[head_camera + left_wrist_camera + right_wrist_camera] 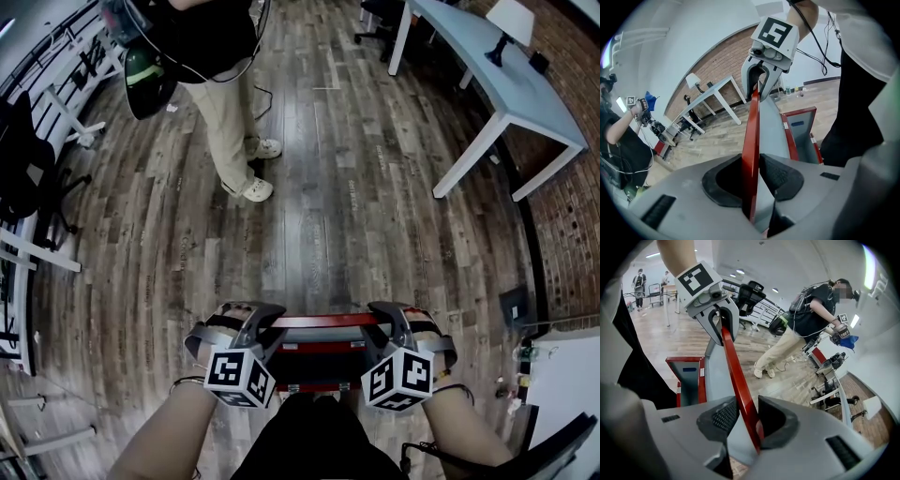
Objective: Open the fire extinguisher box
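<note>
**Swinging the lid back with both ends kept level**

The fire extinguisher box (323,373) is set on the wooden floor (319,187) at the near edge of the scene, directly below the operator. Its red lid (323,321) is already parted from the body, and the grey interior (805,136) is exposed in both gripper views, so the opening is judged to be partly done.

The left tongs (264,319) are closed to a narrow gap on the left end of the lid's free rim. The right tongs (384,317) are closed in the same way on the right end. Only the thin rim is held between each pair of pads.

The step is best done with both ends carried together, so that the sheet-metal lid is not twisted. An arc about the hinge, which is not seen, is to be followed rather than a straight pull. Pressure on the pads is to be kept firm, since a smooth painted edge is likely to slide. The lid is best lowered to its rest under control rather than released early.
</note>
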The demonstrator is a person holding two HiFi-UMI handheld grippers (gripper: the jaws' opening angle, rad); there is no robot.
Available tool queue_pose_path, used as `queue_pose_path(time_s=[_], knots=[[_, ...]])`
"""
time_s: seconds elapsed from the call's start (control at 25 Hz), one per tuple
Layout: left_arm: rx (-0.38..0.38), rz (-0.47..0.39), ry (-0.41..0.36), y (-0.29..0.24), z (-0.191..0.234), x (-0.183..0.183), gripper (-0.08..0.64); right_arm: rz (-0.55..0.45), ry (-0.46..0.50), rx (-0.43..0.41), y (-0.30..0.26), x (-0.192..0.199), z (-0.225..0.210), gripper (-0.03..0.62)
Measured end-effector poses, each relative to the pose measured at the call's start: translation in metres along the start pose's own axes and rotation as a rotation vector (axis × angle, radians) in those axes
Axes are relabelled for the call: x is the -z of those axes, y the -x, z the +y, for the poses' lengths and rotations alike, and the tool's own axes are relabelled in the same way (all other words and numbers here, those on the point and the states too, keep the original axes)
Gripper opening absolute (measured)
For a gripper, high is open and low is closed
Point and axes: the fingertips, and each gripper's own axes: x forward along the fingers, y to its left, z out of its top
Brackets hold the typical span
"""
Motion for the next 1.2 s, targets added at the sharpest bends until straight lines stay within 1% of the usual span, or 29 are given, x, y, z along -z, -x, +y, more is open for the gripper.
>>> queue_pose_path(time_s=[0.44,0.72,0.96,1.2], knots=[[0.009,-0.012,0.005,-0.010,0.010,0.002,0.100,0.009,0.024,0.004,-0.013,0.002,-0.011,0.118],[0.028,-0.019,0.016,-0.018,0.016,0.005,0.107,0.004,0.051,0.014,-0.022,0.004,-0.018,0.118],[0.065,-0.029,0.036,-0.027,0.023,0.010,0.115,0.000,0.065,0.004,-0.034,0.004,-0.023,0.118],[0.103,-0.035,0.078,-0.034,0.024,0.024,0.123,-0.026,0.110,0.010,-0.050,-0.002,-0.023,0.120]])
